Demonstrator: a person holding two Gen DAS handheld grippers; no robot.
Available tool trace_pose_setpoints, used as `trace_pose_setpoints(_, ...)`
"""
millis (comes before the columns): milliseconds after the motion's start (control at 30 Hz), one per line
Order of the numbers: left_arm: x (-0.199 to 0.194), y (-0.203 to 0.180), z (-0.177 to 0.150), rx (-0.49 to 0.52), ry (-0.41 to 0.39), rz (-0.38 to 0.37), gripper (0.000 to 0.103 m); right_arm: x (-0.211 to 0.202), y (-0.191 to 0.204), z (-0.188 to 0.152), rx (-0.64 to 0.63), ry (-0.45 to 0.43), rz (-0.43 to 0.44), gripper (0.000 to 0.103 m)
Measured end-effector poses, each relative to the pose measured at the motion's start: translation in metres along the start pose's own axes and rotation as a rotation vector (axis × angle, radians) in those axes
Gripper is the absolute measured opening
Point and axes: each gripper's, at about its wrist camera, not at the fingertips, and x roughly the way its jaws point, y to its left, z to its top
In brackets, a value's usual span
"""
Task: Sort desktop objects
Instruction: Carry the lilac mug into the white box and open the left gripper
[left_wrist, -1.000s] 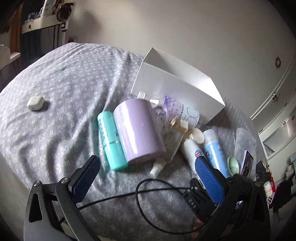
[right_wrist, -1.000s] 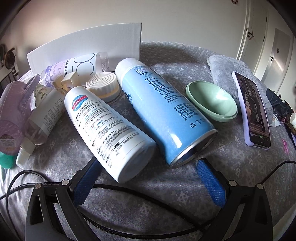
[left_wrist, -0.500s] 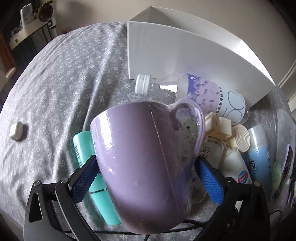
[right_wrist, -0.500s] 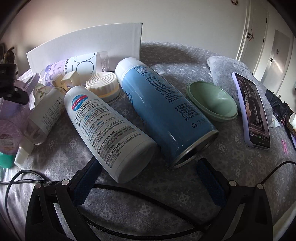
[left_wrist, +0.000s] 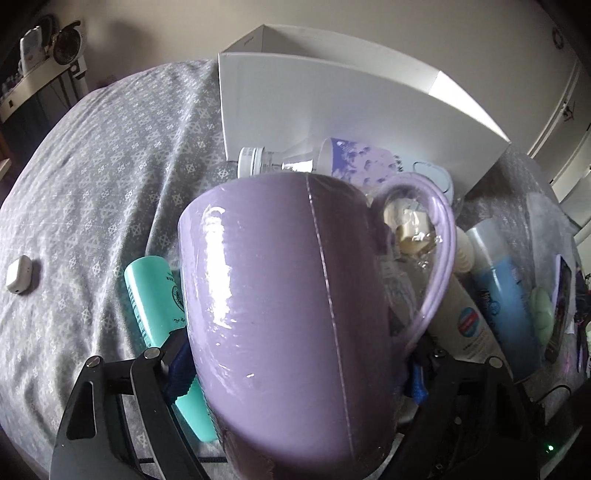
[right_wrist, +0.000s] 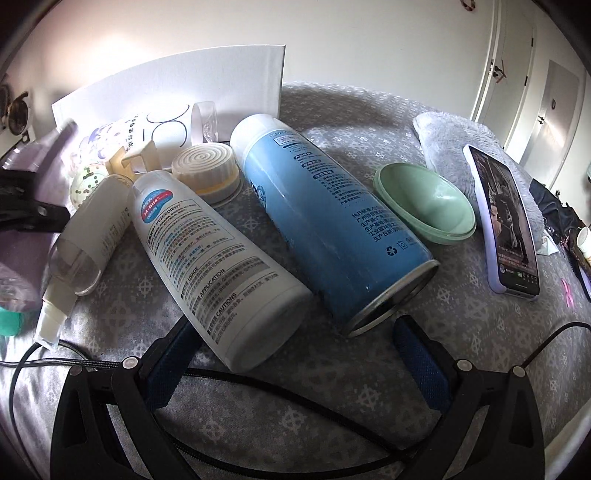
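Observation:
A lilac mug (left_wrist: 288, 310) fills the left wrist view, base toward the camera, handle to the right. My left gripper (left_wrist: 295, 373) is shut on the mug, a blue pad pressed on each side. A white open box (left_wrist: 347, 110) stands behind it. In the right wrist view my right gripper (right_wrist: 295, 350) is open and empty, just short of a white bottle (right_wrist: 214, 273) and a blue spray can (right_wrist: 328, 236) lying side by side. The mug shows at the left edge (right_wrist: 22, 206).
A teal tube (left_wrist: 159, 295) lies left of the mug, a small white case (left_wrist: 18, 275) far left. A green dish (right_wrist: 424, 203), a phone (right_wrist: 506, 218), a grey towel (right_wrist: 454, 144), a round ribbed cap (right_wrist: 205, 171), a spray bottle (right_wrist: 85, 243) and a black cable (right_wrist: 221, 376) lie on the grey patterned cloth (left_wrist: 92, 177).
My left gripper moved forward around the lilac mug and closed on it; the mug now stands tilted up in the grip. My right gripper has stayed in place, open.

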Motion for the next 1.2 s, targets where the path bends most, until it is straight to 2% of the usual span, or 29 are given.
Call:
trace_pose_setpoints(133, -0.036, -0.002, 0.003, -0.03, -0.073, -0.091, 0.086, 0.0, 0.0, 0.0, -0.001, 0.0, -0.001, 0.103)
trace_pose_setpoints(233, -0.063, -0.004, 0.02, -0.052, -0.147, -0.152, 0.086, 0.0, 0.0, 0.0, 0.0, 0.0, -0.001, 0.103)
trace_pose_setpoints(400, -0.101, -0.007, 0.079, -0.109, -0.298, -0.207, 0.086, 0.0, 0.0, 0.0, -0.001, 0.0, -0.001, 0.103)
trace_pose_setpoints(500, -0.108, -0.014, 0.119, -0.115, -0.366, -0.191, 0.086, 0.0, 0.0, 0.0, -0.001, 0.0, -0.001, 0.103)
trace_pose_setpoints(600, -0.102, -0.026, 0.151, -0.126, -0.396, -0.18, 0.086, 0.0, 0.0, 0.0, -0.001, 0.0, -0.001, 0.103)
trace_pose_setpoints(733, -0.08, -0.038, 0.178, -0.146, -0.398, -0.146, 0.086, 0.0, -0.001, 0.0, -0.002, -0.001, -0.003, 0.103)
trace_pose_setpoints(867, -0.045, -0.05, 0.186, -0.131, -0.357, -0.086, 0.086, 0.0, -0.001, 0.0, -0.002, -0.001, -0.003, 0.103)
trace_pose_setpoints(1067, -0.002, -0.057, 0.17, -0.052, -0.279, -0.01, 0.087, 0.0, -0.002, 0.0, -0.003, -0.001, -0.003, 0.103)
trace_pose_setpoints(1200, 0.009, -0.057, 0.157, -0.016, -0.246, 0.017, 0.087, 0.0, -0.003, 0.0, -0.003, -0.001, -0.004, 0.103)
